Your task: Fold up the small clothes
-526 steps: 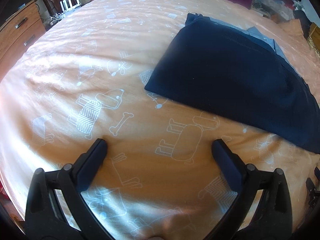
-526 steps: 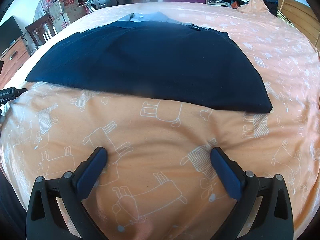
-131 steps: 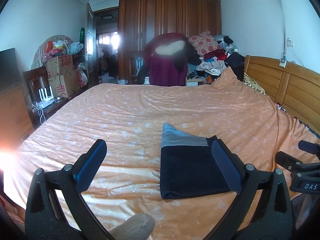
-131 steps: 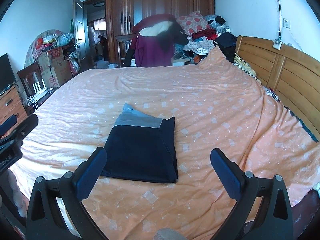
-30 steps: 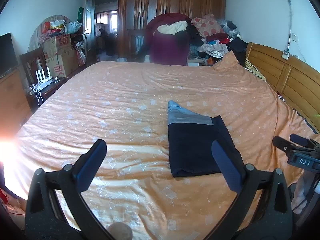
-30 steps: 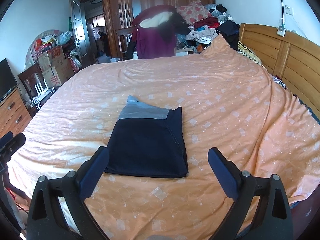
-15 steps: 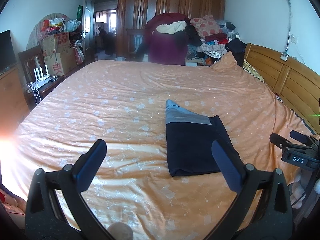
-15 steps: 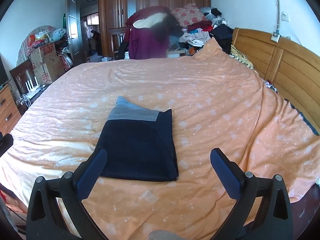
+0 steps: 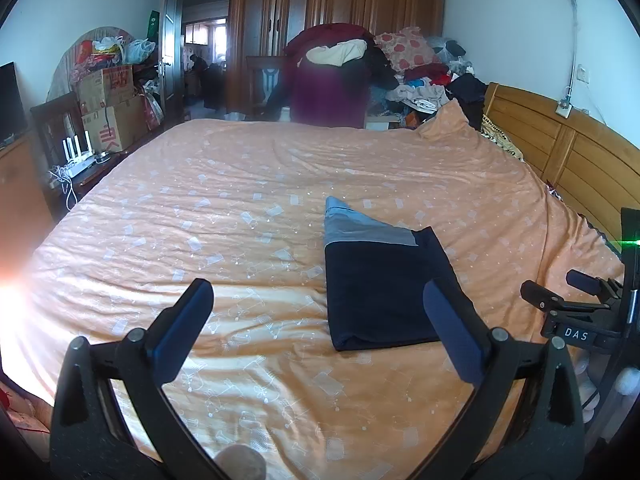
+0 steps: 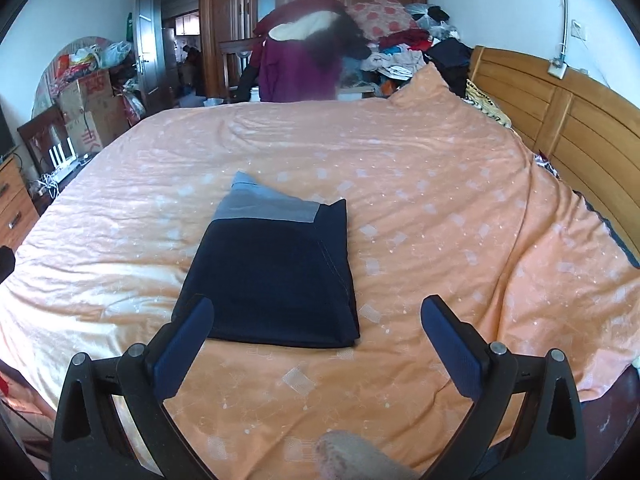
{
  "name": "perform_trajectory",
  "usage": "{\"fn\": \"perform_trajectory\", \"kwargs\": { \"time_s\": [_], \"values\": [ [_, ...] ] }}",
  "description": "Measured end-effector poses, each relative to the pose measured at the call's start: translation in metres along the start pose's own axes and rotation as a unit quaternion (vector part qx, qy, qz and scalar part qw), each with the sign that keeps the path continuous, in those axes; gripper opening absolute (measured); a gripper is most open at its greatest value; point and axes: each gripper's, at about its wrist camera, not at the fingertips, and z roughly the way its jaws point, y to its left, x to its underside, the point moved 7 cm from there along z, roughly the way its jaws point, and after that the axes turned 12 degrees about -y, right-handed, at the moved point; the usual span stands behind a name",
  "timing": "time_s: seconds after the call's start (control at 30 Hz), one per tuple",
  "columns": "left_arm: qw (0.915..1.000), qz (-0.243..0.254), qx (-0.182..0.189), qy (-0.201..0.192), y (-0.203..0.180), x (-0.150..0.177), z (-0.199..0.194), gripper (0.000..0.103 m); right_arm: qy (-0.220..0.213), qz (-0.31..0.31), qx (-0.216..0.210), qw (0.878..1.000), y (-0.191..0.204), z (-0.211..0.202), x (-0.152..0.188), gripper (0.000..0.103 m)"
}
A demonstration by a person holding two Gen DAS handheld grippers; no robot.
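The bed (image 10: 460,184) is taking up most of the room, its orange cover lying fairly smooth, with the wardrobe (image 9: 336,4) and a heap of laundry (image 10: 400,52) sitting beyond its far edge and the headboard (image 10: 560,120) running along the right. On the cover, toward the near edge, the garment (image 10: 276,276) is lying as a flat dark rectangle with a grey-blue band (image 10: 268,204) showing at its far end. Its long axis is running from the near edge of the bed away toward the wardrobe, band end pointing away, thick folded edge facing me.

Both grippers are hovering above the near edge, well clear of the cloth. The left gripper (image 9: 320,340) is standing wide open and gripping nothing; the garment is sitting ahead and to its right. The right gripper (image 10: 316,344) is likewise spread wide and empty, with the garment almost straight ahead, its near left corner showing just behind the left finger (image 10: 180,344).

To my eye the fold is looking finished, or one halving away. If another fold is wanted, I would be pinching the two near corners together, one per gripper, lifting low and carrying them evenly onto the band end so the layers are not sliding apart, then pressing the crease flat. The far right corner is sticking up slightly and deserves squaring.
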Motion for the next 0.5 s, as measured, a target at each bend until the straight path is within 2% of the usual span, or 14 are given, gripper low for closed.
{"fn": "perform_trajectory", "kwargs": {
  "time_s": [0.5],
  "values": [
    [1.0000,0.000,0.001,0.007,0.0000,0.0046,0.0063,0.103,0.003,-0.002,0.004,1.000,-0.0025,0.0013,-0.0011,0.103]
  ]
}}
